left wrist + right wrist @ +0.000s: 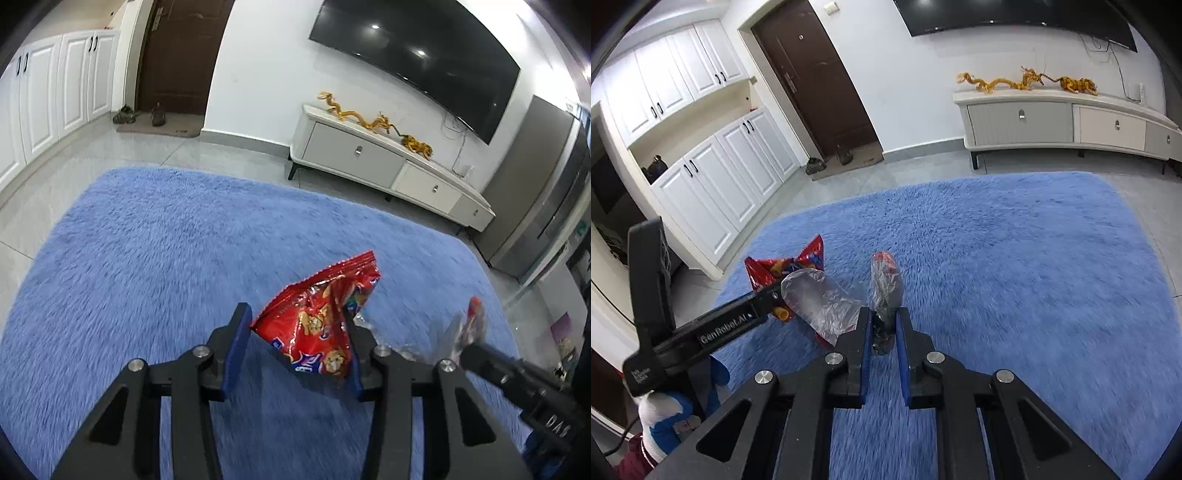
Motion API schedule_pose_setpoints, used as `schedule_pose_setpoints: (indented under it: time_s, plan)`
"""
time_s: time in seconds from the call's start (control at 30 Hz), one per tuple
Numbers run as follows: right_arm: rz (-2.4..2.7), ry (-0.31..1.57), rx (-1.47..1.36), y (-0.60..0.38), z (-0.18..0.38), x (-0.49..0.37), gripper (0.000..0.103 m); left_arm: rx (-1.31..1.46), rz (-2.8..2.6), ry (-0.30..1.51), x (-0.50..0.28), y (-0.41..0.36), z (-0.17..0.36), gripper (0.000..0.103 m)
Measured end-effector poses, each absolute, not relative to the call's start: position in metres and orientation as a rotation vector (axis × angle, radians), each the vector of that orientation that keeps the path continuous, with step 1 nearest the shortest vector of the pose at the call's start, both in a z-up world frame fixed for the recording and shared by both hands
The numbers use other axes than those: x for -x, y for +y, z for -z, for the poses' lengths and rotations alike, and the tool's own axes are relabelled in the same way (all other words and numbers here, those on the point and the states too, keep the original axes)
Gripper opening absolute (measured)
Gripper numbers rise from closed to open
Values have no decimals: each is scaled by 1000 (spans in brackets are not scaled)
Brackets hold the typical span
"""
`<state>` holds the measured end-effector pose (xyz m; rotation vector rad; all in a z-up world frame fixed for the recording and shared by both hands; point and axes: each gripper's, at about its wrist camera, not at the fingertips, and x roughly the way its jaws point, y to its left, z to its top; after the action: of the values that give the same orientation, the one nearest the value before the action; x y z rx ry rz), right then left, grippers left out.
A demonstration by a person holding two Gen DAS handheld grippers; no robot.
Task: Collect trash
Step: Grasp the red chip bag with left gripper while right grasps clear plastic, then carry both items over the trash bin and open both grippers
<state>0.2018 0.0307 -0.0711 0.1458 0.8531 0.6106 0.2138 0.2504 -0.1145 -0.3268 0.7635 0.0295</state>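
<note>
The left gripper [295,321] pinches a red snack bag [321,317], which spans the gap between its blue-padded fingers [236,347]; the bag is crumpled, its sealed top sticking up and away from the jaws, and it looks to be held off the blue rug [166,258]. The jaws stand fairly wide because the bag is bulky, so the hold rests on puffed foil and not on a firm edge.

The right gripper [882,321] has its fingers pressed nearly together on a crinkled clear plastic wrapper [886,288] with a red patch at its far tip. In the right wrist view a second lobe of clear film [820,299] lies to the left of those fingers, in front of the red bag; whether it belongs to the held wrapper or to the bag I cannot tell.

Both pieces of trash sit close together, just left of the right gripper and right of the left one. Far off stand a white TV cabinet [369,155], a dark door [816,77] and white cupboards [713,177]. No bin shows in either view.

Risks, as I judge them: the slick foil could slide out if the left jaws ease, and the thin film could tear or slip free; with the two grippers so near, a careless swing could knock one load from the other
</note>
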Motion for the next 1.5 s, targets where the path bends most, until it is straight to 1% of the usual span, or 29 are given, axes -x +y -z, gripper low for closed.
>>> schedule_pose_setpoints:
  time_s: [0.33, 0.5, 0.87, 1.17, 1.33, 1.5]
  plan:
    - [-560, 726, -188, -36, 22, -118, 12, 299, 24, 672, -135, 217, 58, 42]
    - [-465, 664, -200, -96, 6, -74, 12, 257, 98, 630, -99, 183, 34, 42]
    - [-106, 618, -319, -253, 8, -13, 12, 178, 292, 649, -90, 72, 18, 42]
    - [107, 592, -382, -342, 27, 29, 12, 34, 489, 710, -94, -66, 20, 42]
    - [194, 625, -453, -386, 61, 34, 12, -76, 586, 760, -94, -148, 35, 42]
    - [249, 679, -526, -422, 98, 40, 12, -163, 663, 828, -96, -220, 64, 42]
